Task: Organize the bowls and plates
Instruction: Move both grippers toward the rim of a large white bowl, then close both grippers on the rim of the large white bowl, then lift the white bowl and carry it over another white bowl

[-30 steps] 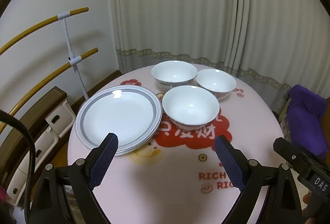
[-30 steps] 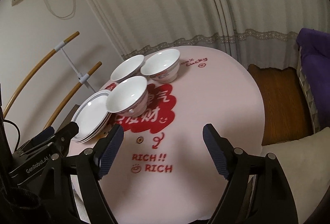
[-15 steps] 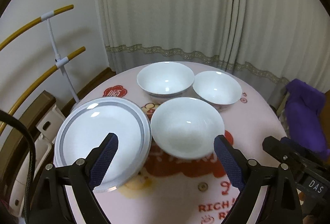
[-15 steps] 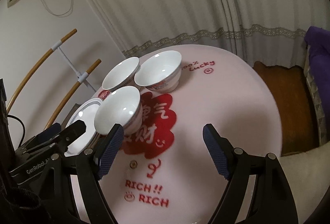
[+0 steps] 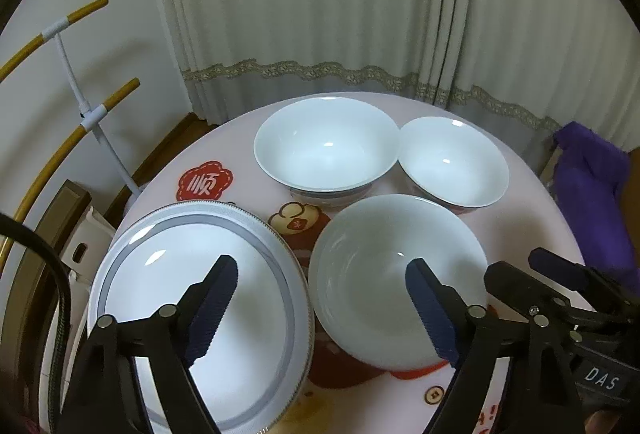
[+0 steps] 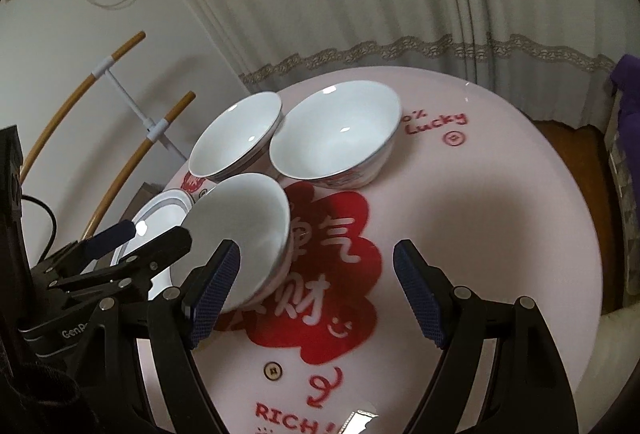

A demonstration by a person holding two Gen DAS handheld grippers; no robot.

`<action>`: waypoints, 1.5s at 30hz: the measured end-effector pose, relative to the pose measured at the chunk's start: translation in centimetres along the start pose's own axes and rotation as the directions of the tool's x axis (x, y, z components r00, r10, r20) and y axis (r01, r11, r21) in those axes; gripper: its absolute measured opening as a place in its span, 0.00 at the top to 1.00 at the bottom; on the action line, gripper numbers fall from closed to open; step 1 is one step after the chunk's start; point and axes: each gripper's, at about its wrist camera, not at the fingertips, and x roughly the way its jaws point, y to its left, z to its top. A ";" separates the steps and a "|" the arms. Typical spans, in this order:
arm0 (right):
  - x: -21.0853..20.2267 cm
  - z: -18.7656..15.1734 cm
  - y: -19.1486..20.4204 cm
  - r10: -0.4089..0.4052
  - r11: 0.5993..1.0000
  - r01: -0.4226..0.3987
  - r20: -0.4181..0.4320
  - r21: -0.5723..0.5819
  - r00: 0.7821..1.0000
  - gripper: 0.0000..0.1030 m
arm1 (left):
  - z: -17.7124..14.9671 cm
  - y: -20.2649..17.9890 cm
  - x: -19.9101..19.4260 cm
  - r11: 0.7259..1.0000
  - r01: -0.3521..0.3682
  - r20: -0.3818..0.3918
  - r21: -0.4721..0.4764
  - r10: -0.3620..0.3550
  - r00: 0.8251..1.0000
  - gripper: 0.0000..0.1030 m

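Left wrist view: the left claw hangs over a round counter covered in a smooth, glossy pink sheet printed with red cartoon shapes. Its jaws are closing with a good gap left between them and nothing touched; the ribbed dark-blue pads sit on black, riveted arms. Below the left pad lies a stack of plates, flat, round, white and glazed with a grey band near the rim. Just beside it, below the right pad, stands the near bowl, a deep white ceramic round. Two more like it stand behind: the far-left bowl and the far-right bowl, their rims touching or nearly so. Behind hangs a pleated cream curtain with a lace band. The right claw enters at the lower right.

Right wrist view: the right claw stands wide with nothing between its pads, over the red flower print on the counter. The near bowl sits by its left pad; whether they touch I cannot tell. The far-left bowl and far-right bowl stand rim to rim beyond. The plates peek out behind the left claw.
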 end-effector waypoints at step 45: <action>1.9 0.8 3.0 -0.033 0.995 0.026 -0.074 -0.097 0.997 0.86 | 2.3 1.2 3.1 0.990 0.121 -0.056 0.073 -0.117 0.992 0.92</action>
